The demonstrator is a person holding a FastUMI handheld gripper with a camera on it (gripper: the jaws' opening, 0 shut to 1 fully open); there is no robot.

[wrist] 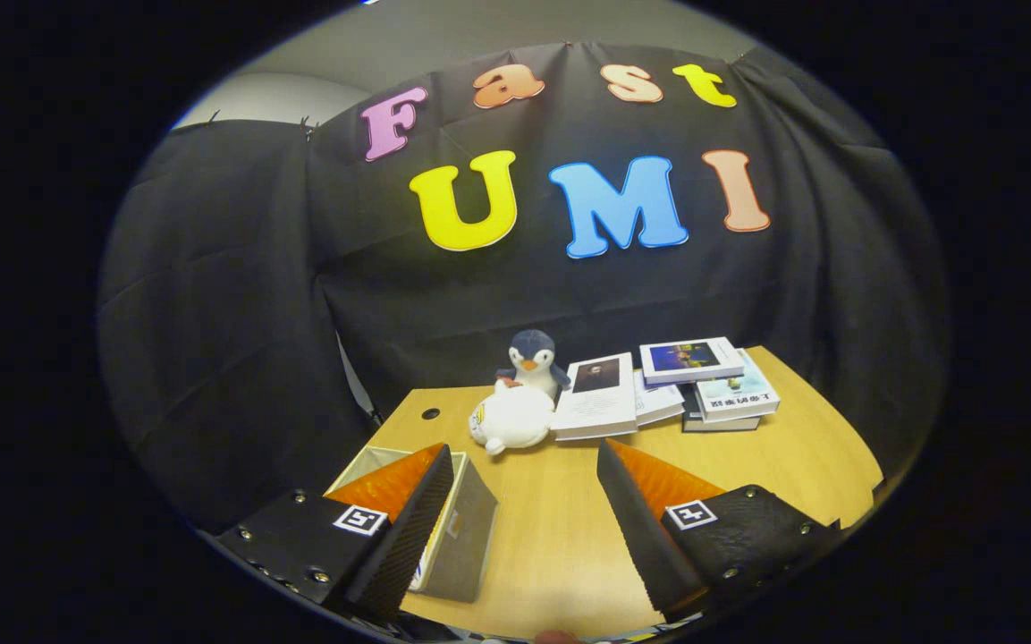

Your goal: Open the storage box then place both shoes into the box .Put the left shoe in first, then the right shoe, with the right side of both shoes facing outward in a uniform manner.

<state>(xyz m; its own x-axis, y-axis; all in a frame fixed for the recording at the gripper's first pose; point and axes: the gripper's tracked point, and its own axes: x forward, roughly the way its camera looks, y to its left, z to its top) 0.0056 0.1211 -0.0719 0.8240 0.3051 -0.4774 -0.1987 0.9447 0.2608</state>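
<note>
Two fingers of our gripper (524, 465) stand wide apart, holding nothing, above the wooden table (560, 537). Behind our left finger we see the grey storage box (461, 537), its pale inside showing. Farther off lie a white plush (511, 418), a penguin toy (533, 358) and books (667, 385).

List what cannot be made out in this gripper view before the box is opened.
- Storage box: its near side and inside sit behind the left finger of the open gripper; whether a lid is on cannot be told.
- Lowest books in the stack: covered by those above.
- Penguin toy: lower body behind the white plush.
</note>
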